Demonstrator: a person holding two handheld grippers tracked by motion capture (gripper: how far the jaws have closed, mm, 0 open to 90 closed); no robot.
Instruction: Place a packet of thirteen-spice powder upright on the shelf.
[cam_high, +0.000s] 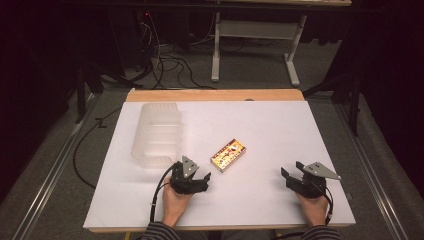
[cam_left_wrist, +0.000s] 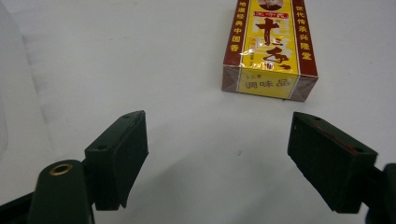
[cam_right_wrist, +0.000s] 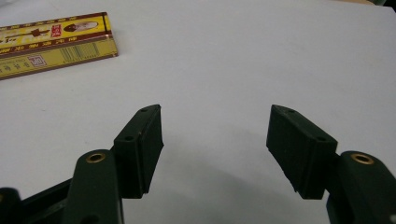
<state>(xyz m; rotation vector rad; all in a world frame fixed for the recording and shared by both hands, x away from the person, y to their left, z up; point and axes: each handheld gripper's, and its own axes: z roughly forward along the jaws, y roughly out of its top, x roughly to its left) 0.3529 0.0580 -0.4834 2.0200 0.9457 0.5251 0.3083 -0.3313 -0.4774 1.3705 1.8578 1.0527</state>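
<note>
White sheeting covers the table (cam_high: 280, 125), and two things lie on it: one yellow-and-maroon seasoning box (cam_high: 228, 155) near the middle, and one clear ribbed plastic container (cam_high: 156, 134) toward the left edge. Two grippers rest near the front edge. The left gripper (cam_high: 198, 181) sits just short of the box, jaws spread wide and empty, with the box's end facing them in the left gripper view (cam_left_wrist: 270, 46). The right gripper (cam_high: 291, 176) is well apart from the box, jaws likewise apart and holding nothing. Bare surface lies between the grippers and along the right and far edges.
</note>
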